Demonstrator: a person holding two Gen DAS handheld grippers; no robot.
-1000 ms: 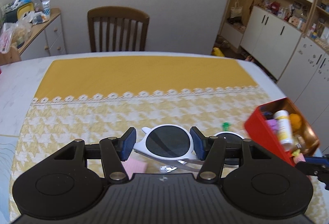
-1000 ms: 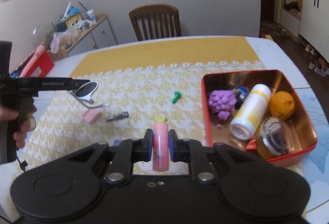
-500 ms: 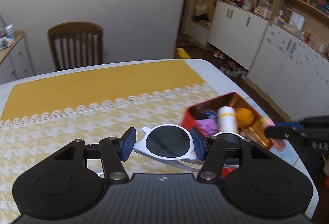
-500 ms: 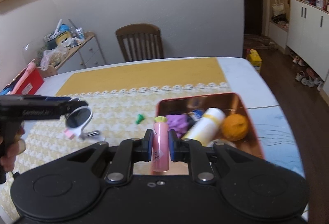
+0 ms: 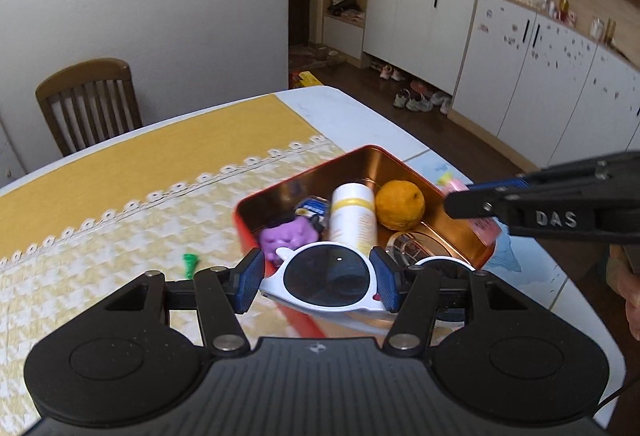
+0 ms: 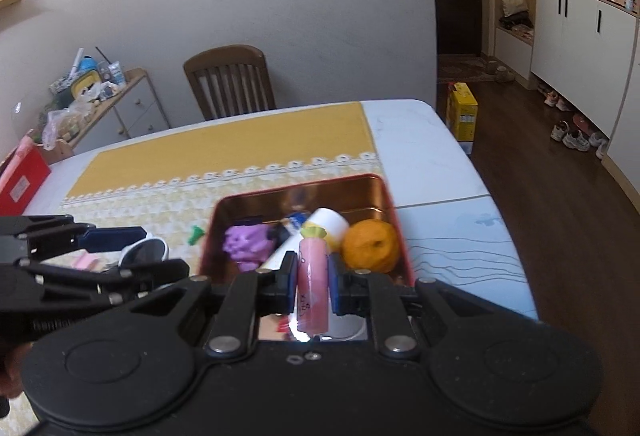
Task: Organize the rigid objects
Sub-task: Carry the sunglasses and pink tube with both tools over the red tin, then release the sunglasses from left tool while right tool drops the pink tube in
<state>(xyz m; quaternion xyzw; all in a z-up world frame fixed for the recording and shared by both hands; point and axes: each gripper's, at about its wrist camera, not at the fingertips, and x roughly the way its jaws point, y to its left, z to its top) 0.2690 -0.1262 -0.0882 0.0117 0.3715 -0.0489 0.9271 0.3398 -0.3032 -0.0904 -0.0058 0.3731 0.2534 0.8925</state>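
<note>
Left gripper [image 5: 320, 280] fingers pinch one lens of the white sunglasses [image 5: 326, 276], held above the near edge of the red tin [image 5: 408, 171]. Second lens sits past the right finger, partly hidden.

Right gripper [image 6: 313, 286] fingers clamp the pink tube [image 6: 313, 288] upright, yellow cap at 12 o'clock, over the tin's near half.

Tin sits on the yellow cloth [image 6: 224, 151] at the bench's [image 6: 424, 155] right end. Inside, in the left wrist view: purple toy [image 5: 286, 236] at 9 o'clock, white bottle [image 5: 352, 220] lying in the center, orange [image 5: 400, 204] at 1 o'clock, a clear round lid [image 5: 416, 246] at 4 o'clock. A blue-and-white item behind the toy is too small to identify.

Small green piece [image 5: 190, 263] lies on the cloth just left of the tin, apart from it. Wooden chair [image 6: 230, 81] at the bench's far side.
</note>
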